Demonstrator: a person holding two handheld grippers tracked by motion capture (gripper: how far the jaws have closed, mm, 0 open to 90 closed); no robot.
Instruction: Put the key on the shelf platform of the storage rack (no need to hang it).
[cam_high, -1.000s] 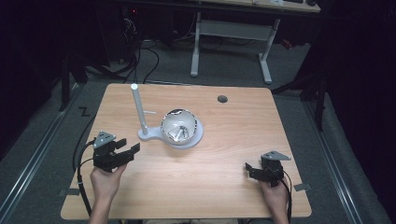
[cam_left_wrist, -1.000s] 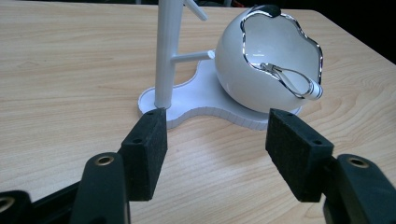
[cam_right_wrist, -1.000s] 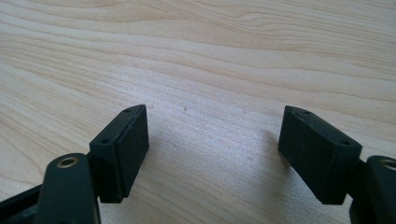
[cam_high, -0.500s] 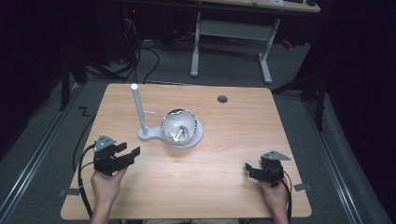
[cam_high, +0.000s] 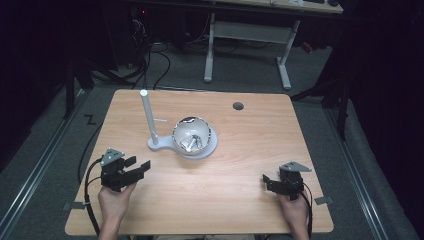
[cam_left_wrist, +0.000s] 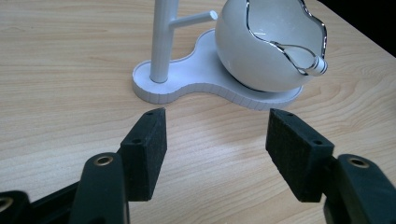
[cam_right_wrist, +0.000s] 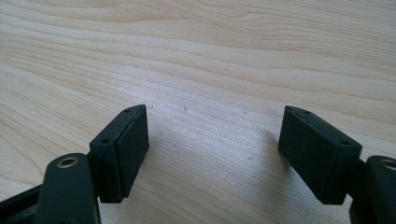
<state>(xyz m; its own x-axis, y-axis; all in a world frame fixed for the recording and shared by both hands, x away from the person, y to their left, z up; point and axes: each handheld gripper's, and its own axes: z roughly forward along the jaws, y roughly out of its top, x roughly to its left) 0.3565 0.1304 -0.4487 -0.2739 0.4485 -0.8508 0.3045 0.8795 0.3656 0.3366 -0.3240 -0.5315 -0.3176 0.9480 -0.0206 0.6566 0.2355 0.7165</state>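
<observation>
A white stand sits mid-table: a flat base (cam_high: 162, 146) with an upright post (cam_high: 148, 117) and a short side peg. On its right half rests a round white bowl (cam_high: 191, 135) with a wavy chrome rim. My left gripper (cam_high: 138, 165) hovers near the front left, open and empty, and points toward the stand. In the left gripper view the post (cam_left_wrist: 161, 42), base (cam_left_wrist: 205, 88) and bowl (cam_left_wrist: 261, 51) lie just beyond the left gripper (cam_left_wrist: 217, 135). My right gripper (cam_high: 267, 181) is at the front right, open. In the right gripper view the right gripper (cam_right_wrist: 215, 140) is over bare wood.
The wooden table (cam_high: 250, 150) has a small round hole (cam_high: 238, 106) near its far edge. Beyond it stands a white desk frame (cam_high: 250, 35), with cables (cam_high: 150, 60) on the dark floor. Bare wood stretches between the two grippers and to the right of the bowl.
</observation>
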